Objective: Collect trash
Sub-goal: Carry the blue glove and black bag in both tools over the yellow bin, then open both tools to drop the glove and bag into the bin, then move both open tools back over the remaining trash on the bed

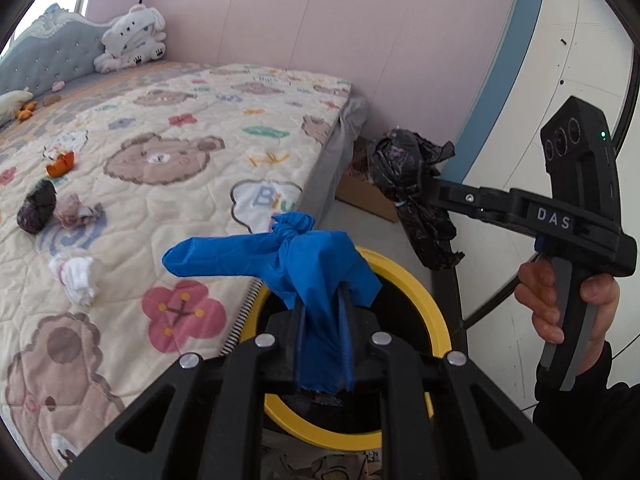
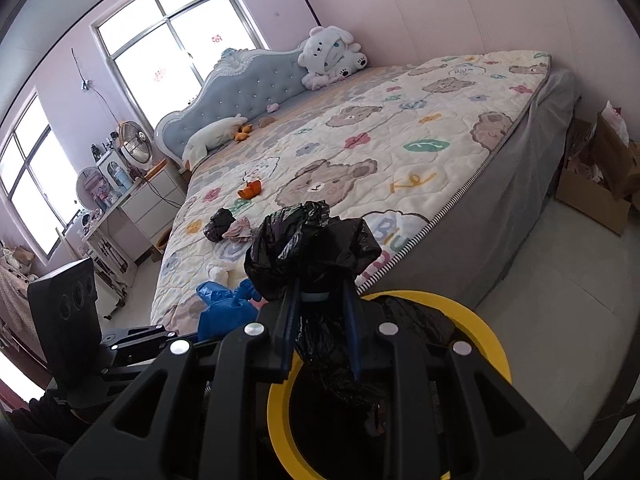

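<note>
- Both fingers of the left gripper (image 1: 322, 312) pinch a knotted blue plastic bag (image 1: 280, 256), held over the yellow-rimmed bin (image 1: 412, 284) beside the bed's foot corner.
- Right gripper (image 2: 322, 308) fingers clamp a crumpled black plastic bag (image 2: 308, 244) above the same bin (image 2: 484, 328).
- On the bed quilt (image 1: 168, 120), near its side edge, lie a dark wad (image 1: 37, 212), a pinkish wad (image 1: 74, 210), white crumpled tissue (image 1: 76, 276) and an orange scrap (image 1: 60, 164).
</note>
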`<state>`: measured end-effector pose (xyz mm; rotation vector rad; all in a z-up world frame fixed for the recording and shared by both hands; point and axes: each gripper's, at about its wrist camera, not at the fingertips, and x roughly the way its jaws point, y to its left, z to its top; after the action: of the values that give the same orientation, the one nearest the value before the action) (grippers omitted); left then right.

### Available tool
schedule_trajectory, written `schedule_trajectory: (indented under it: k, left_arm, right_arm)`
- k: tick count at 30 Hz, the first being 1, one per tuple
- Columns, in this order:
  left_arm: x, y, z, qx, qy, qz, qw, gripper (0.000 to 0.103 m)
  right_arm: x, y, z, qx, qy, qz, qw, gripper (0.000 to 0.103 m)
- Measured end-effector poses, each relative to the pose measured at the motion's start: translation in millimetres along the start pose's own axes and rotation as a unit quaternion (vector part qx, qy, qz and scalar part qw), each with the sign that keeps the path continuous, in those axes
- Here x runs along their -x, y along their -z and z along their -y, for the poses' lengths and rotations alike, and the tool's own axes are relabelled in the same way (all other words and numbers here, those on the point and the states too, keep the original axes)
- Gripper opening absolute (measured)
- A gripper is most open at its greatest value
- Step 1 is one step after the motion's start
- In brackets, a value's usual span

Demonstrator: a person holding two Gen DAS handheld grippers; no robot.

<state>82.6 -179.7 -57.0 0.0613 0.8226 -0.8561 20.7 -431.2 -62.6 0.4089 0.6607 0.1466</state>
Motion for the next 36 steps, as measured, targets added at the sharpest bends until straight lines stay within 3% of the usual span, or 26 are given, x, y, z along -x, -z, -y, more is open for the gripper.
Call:
schedule_trajectory:
  k: [9,20,23,25,30,36]
  left_arm:
    - [-32,19,3,0.014,0.009,-0.058,0.9982,0.013]
    - [-27,18,3,0.013,0.014,-0.049,0.9986,0.019]
    - [-24,17,3,0.014,0.017,-0.047,0.9987,0.026]
    - [-19,16,2,0.014,0.016,-0.041,0.9989,0.042]
    - [-4,6,-15,0.031,-0.007,-0.008,0.9995,0.068]
    - [17,-8,-58,0.059,-0.062,0.030,0.9959,0.076]
  right_arm:
    - [-20,18,25,-0.032,0.005,-0.038,0.999,0.021]
    - [-16,20,39,-0.058,0.017,-0.037,0.998,0.030]
    - [-8,18,43,-0.062,0.028,-0.025,0.997,0.035]
    - [-2,14,45,-0.062,0.037,-0.014,0.997,0.039]
    - [16,0,39,-0.039,0.052,0.046,0.997,0.056]
    - [14,-18,11,0.001,0.012,0.092,0.996,0.074]
